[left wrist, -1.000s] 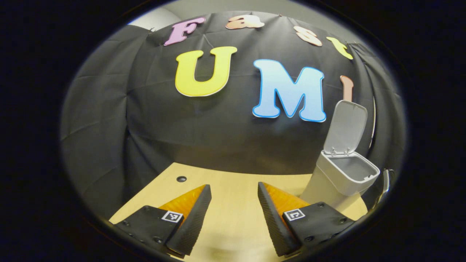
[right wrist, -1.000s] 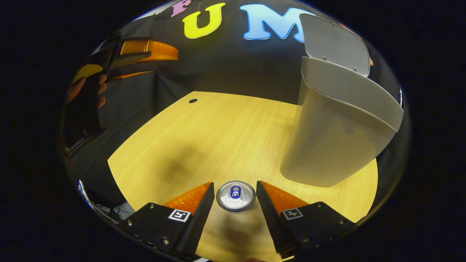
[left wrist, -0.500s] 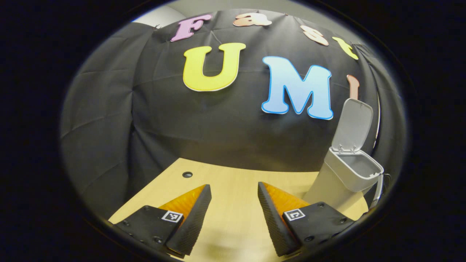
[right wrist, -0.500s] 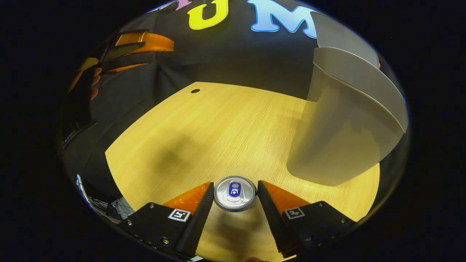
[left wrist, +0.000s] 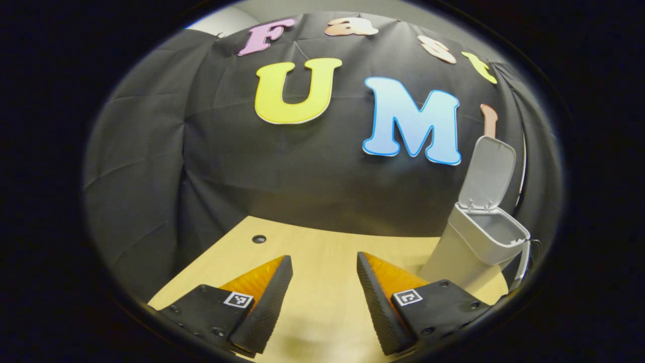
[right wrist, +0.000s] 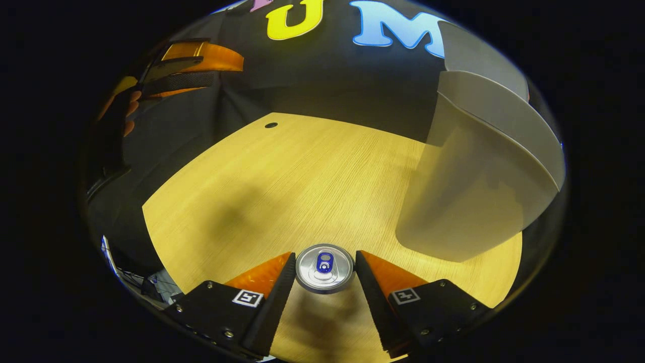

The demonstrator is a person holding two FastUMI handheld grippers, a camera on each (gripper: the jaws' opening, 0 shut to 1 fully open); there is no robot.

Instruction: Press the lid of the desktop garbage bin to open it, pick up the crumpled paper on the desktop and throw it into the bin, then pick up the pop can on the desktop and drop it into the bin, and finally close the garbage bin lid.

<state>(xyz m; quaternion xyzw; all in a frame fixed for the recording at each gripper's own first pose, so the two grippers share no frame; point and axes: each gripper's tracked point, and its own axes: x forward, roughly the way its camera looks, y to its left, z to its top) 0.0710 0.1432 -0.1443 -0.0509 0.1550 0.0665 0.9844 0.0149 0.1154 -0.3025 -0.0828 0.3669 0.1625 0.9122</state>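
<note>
Right gripper view: right gripper (right wrist: 324,272) fingers flank pop can (right wrist: 324,261); contact unclear.
Left gripper (left wrist: 322,292): apart, empty.
Bin (left wrist: 481,242): lid (left wrist: 488,174) up.

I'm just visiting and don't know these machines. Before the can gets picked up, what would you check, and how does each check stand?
1. Bin lid open: ok, it stands up behind the bin.
2. Pop can upright between the right gripper fingers: ok, its top faces the camera.
3. Fingers pressing the can: cannot tell, they sit close on both sides, but contact is not clear.
4. Left gripper out of the way: ok, open with nothing between its fingers, over the desk.
5. Crumpled paper already in the bin: cannot tell, the bin's bottom is hidden.
</note>
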